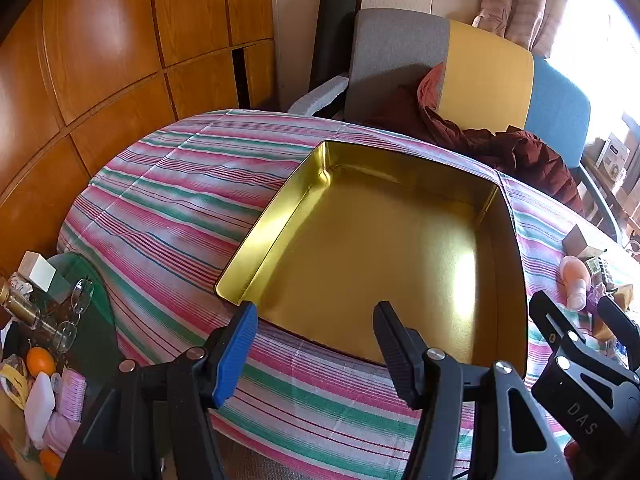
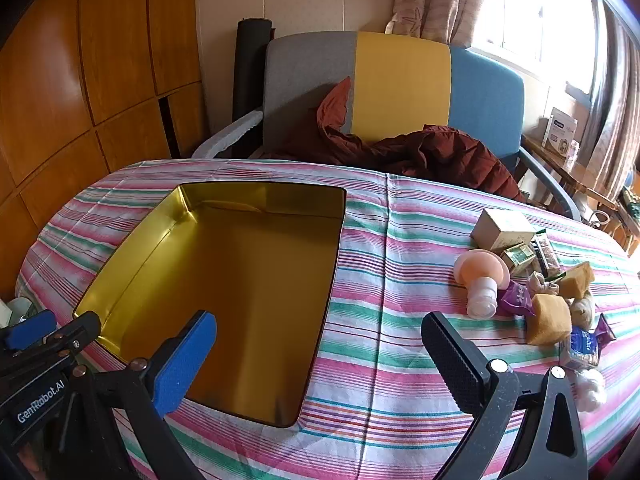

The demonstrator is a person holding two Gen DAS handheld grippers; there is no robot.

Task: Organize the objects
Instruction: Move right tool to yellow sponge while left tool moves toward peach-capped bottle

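Rectangular gold tin [image 2: 224, 292] (glossy, bare)

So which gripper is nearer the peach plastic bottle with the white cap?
Right. The right gripper hangs open beside the peach plastic bottle; the left gripper is over the gold tin's near edge, farther off.

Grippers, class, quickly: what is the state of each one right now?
Left gripper: open, holding nothing.
Right gripper: wide open, holding nothing.
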